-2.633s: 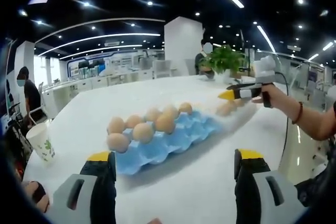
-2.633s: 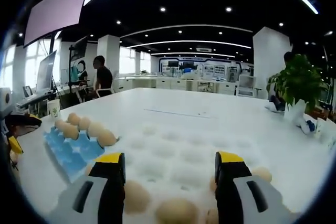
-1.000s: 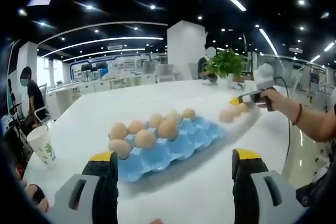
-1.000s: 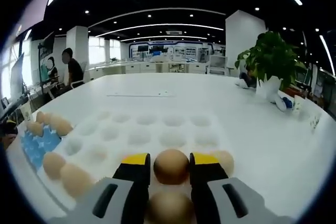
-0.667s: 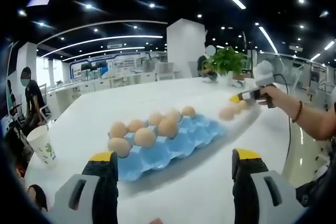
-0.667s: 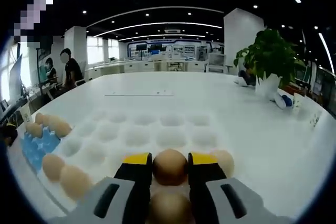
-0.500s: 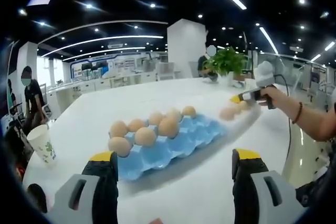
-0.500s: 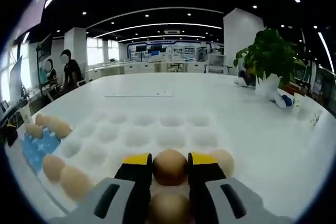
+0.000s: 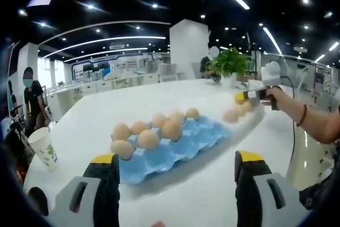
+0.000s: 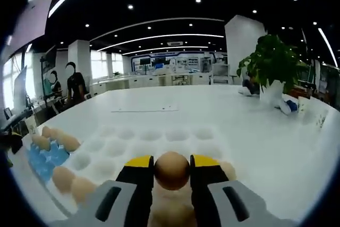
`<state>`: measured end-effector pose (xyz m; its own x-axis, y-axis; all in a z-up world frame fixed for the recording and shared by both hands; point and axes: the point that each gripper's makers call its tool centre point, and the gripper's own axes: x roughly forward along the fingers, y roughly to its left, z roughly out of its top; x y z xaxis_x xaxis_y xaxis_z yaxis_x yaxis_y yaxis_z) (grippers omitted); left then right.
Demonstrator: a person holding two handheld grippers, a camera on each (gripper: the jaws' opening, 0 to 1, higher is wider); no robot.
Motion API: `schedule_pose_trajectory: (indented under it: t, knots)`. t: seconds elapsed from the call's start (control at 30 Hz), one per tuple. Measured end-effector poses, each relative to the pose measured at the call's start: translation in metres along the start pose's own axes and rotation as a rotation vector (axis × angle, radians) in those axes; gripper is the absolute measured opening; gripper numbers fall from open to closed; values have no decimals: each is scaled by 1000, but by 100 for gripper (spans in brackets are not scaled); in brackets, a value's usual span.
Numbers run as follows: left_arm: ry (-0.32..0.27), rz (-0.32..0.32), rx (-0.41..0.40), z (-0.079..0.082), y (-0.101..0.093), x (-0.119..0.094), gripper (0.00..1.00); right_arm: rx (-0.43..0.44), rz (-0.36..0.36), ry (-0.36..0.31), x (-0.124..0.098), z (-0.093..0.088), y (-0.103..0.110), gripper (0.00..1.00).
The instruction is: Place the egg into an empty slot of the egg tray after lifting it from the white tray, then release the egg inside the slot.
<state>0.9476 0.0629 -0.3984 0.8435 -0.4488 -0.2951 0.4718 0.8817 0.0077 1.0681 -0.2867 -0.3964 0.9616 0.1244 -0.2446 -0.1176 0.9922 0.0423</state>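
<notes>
- In the right gripper view, the right gripper (image 10: 171, 169) is clamping the egg (image 10: 172, 170) between its yellow-tipped jaws at lower centre.
- Compared with half a second ago, the egg is sitting higher against the white tray (image 10: 159, 141), whose dimples are now lying lower in the frame. Judgement: the lift is under way and the egg is clearing its dimple.
- The blue egg tray (image 10: 45, 160) is waiting at the left edge of that view, with open slots along its near side; transfer and release are not yet done.
- In the left gripper view, the left gripper (image 9: 175, 164) is idling with jaws spread wide and nothing between them, at the bottom of the frame.
- The white table (image 9: 212, 195) is carrying both trays and a paper cup (image 9: 43, 145) at lower left.
- The room is an open office with strip lighting; a potted plant (image 10: 273, 67) is standing at upper right.
</notes>
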Motion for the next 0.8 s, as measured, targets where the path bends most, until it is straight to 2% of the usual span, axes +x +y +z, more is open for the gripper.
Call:
schedule_pose_trajectory:
  t: [0.17, 0.6, 0.8]
  knots:
    - [-5, 2, -1, 1, -1, -1, 91, 7, 1, -34, -6, 11, 4, 27]
    - [-9, 3, 4, 4, -1, -3, 91, 25, 4, -24, -9, 6, 11, 27]
    - [0, 6, 11, 3, 0, -3, 91, 28, 32, -25, -7, 8, 17, 27]
